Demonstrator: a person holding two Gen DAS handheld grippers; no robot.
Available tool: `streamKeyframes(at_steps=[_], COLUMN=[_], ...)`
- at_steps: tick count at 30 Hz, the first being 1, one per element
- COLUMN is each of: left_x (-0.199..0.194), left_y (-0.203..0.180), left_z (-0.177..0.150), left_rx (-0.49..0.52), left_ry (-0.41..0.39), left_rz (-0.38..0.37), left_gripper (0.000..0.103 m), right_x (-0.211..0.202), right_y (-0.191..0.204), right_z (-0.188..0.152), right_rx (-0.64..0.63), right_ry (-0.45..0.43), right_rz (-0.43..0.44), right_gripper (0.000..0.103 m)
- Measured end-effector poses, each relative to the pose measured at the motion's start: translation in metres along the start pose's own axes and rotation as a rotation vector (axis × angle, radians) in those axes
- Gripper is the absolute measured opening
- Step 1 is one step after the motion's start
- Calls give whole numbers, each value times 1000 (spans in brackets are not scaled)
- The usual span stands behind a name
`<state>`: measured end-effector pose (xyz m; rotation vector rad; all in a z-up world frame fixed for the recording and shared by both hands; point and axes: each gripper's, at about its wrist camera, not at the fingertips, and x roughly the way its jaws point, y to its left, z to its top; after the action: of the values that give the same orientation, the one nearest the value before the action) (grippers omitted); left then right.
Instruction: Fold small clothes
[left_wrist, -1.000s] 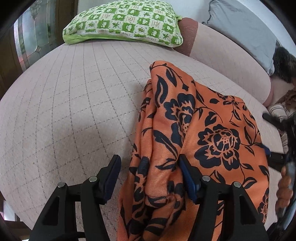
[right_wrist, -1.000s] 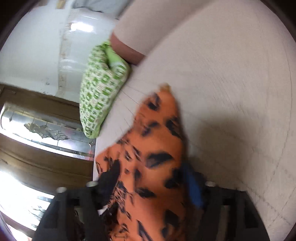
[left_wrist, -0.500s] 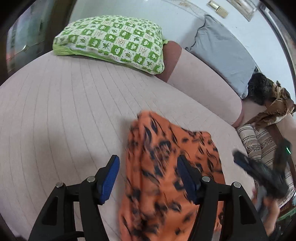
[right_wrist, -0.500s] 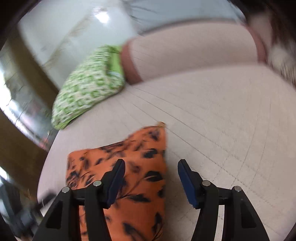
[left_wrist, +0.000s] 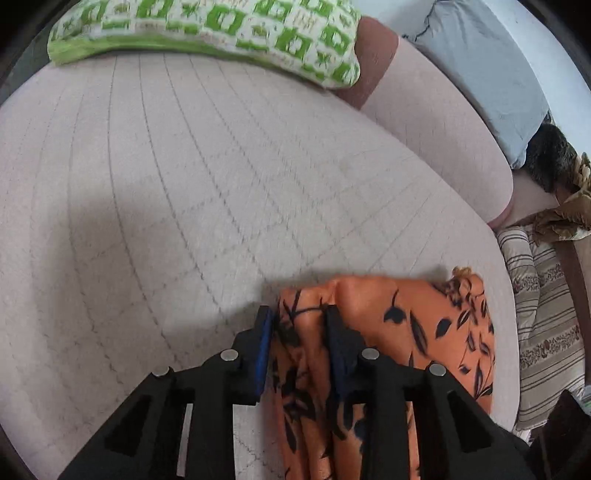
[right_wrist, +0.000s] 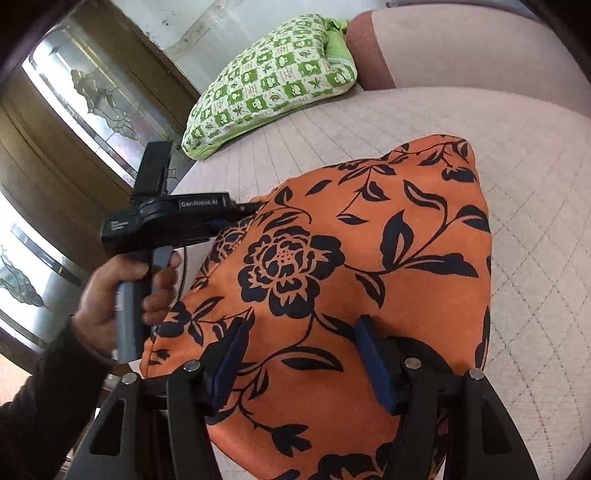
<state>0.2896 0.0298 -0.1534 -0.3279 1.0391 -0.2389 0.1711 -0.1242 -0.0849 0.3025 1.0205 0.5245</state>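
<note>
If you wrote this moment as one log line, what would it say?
left gripper: jaws just closing on a bunched edge of orange floral cloth | right gripper: open over cloth | surface: quilted bed

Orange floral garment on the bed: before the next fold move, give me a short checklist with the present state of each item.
1. Left hand-held gripper has cloth between its pads: ok; its jaws have just been closing on a bunched edge of the orange garment.
2. Right hand-held gripper gripping: not ok; it stands open over the cloth.
3. Garment flat and smooth: not ok; it is bunched at the left grip.
4. Bare bed cover beyond the cloth for folding: ok.
5. Green pillow apart from the cloth: ok.
6. Fold edges aligned: cannot tell.
</note>
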Motion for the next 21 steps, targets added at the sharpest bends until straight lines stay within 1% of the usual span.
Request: streamKeyframes(at_steps=[1,3,5,6,7,8,9,10,11,12,13,14,16,17,18,20,21], left_x=[-3,-13,-32,-44,-59,-75,-88,-97,-105,-113,-116,-116,-113,-112,-109,-111,-111], left_y=[-4,-10,-17,-20,-24,-28,-34,-40,-46,-53,-57,-61,-65,-67,-68,-74,-76], left_z=[0,-5,-13,-18,-26,-36,-46,-57,-69,-78,-87,-97,-115,-125,-127,-135,-138], left_rx=[20,40,47,51,59,74,89,99,113,129,135,137,145,150,151,157,164], left_ry=[-5,-20,-65,-84,-111,-144,-175,-192,-203,-210,-215,-212,-195,-189,-185,-180,-178], left_rz=[23,37,49,55,59,66,79,92,98,99,116,147,180,187,190,193,197], left_gripper=[31,31,32,35,42,46,54,60,60,60,61,61,61,61,61,61,61], right_x=[-1,-2,-4,-2,-7,-8,-18,-21,-26,-27,-23,-15,-19,-27,-34,-57,-60], right_y=[-2,-6,-5,-1,1,6,8,12,11,8,3,-5,-8,-4,-1,9,9], right_z=[-1,-6,-6,-1,-1,2,1,1,-1,-4,-6,-9,-11,-9,-8,-8,-8], right_rx=[3,-5,-11,-4,9,17,27,29,35,54,76,101,116,125,125,91,83], right_ry=[2,0,-5,1,2,-5,-33,-51,-67,-64,-48,-15,-22,-33,-49,-118,-127], right_rz=[8,10,14,12,22,37,67,72,66,56,46,54,59,56,60,68,65], right_gripper=[64,65,67,67,67,67,67,68,74,78,80,80,80,80,80,80,81])
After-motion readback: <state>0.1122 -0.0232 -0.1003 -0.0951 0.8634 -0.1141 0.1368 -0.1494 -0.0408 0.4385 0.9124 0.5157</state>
